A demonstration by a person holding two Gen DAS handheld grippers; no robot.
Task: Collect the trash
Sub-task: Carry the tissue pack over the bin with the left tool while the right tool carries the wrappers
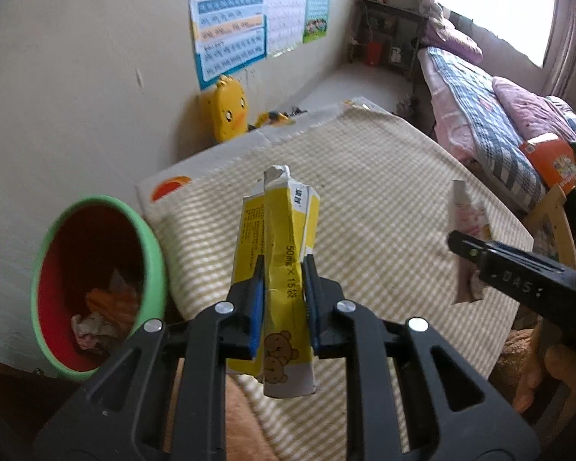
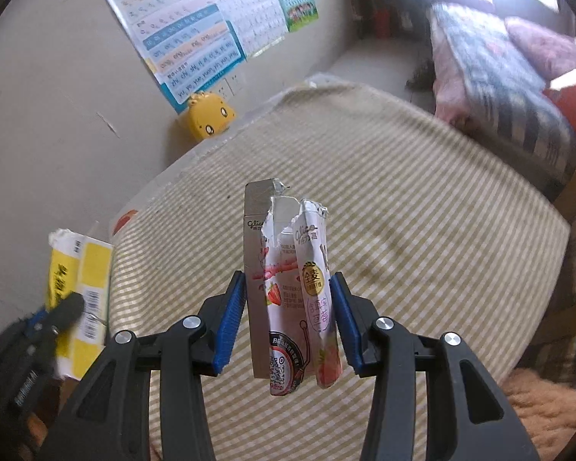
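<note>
My left gripper (image 1: pixel 283 265) is shut on a crushed yellow medicine box (image 1: pixel 284 230) and holds it upright above the checked tablecloth (image 1: pixel 384 192). A green bin with a red inside (image 1: pixel 149 253) stands to its left, with crumpled trash in the bottom. My right gripper (image 2: pixel 288 288) is shut on a torn pink strawberry snack box (image 2: pixel 288 276), also held upright above the table. The right gripper and its pink box show in the left wrist view (image 1: pixel 468 246). The yellow box and left gripper show in the right wrist view (image 2: pixel 80 292).
A yellow duck toy (image 1: pixel 228 113) leans on the wall behind the table. Posters (image 1: pixel 230 19) hang above it. A bed with a checked blanket (image 1: pixel 480 115) lies on the right, with an orange box (image 1: pixel 549 161) on it. A wooden chair (image 1: pixel 556 223) stands by the table's right edge.
</note>
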